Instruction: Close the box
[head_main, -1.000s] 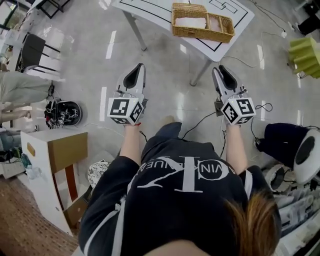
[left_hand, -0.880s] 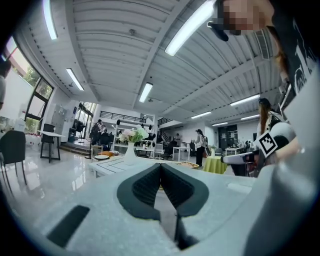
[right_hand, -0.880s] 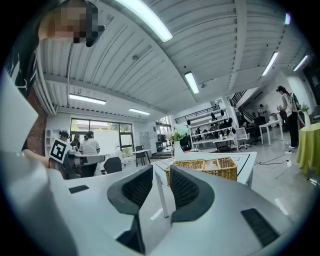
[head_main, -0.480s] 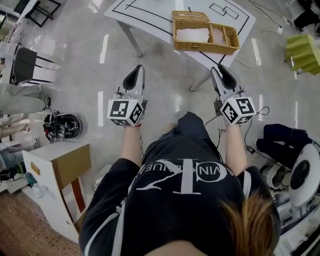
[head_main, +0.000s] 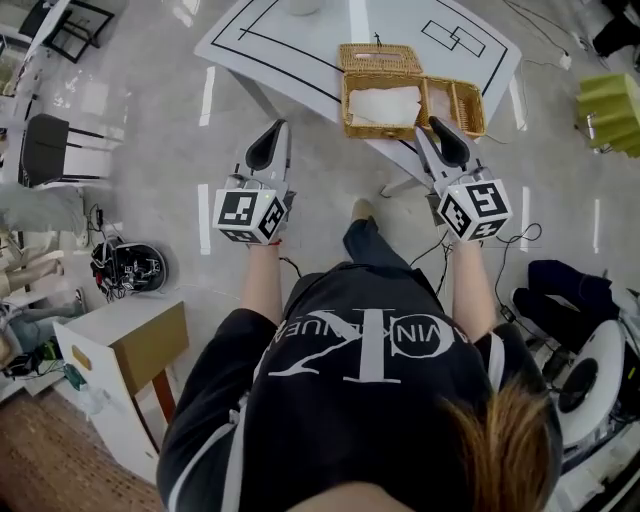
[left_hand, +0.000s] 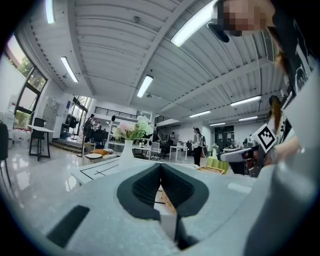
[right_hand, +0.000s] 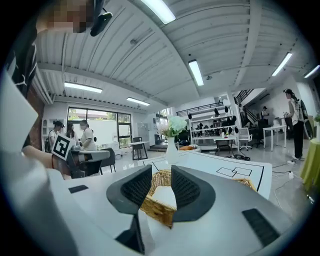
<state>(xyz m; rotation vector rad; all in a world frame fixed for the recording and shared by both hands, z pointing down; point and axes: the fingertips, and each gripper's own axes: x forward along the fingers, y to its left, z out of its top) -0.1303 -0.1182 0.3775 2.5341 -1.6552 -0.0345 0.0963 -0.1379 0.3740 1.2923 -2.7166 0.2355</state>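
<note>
A wicker box (head_main: 391, 129) stands open on the white table (head_main: 280, 45), its lid (head_main: 380, 57) tipped back and a white cloth (head_main: 385, 103) inside. My right gripper (head_main: 437, 128) hovers at the box's near right edge and is open. Its jaws have just been opening a little, with nothing between them. The right gripper view has the box (right_hand: 156, 206) straight ahead past the right gripper (right_hand: 161, 170). My left gripper (head_main: 275, 135) is over the floor short of the table, left of the box. Its jaws meet at the tips of the left gripper (left_hand: 160, 166), empty.
A white vase of flowers (right_hand: 172, 145) stands further back on the table. A green object (head_main: 610, 100) is at the right, a white cabinet (head_main: 120, 345) at lower left, a dark chair (head_main: 45, 145) at left. Cables and gear (head_main: 125, 268) lie on the floor. People stand far off.
The person has walked toward the table with both grippers carried forward. The box is now much nearer, and the right gripper's tips have reached its near edge.
</note>
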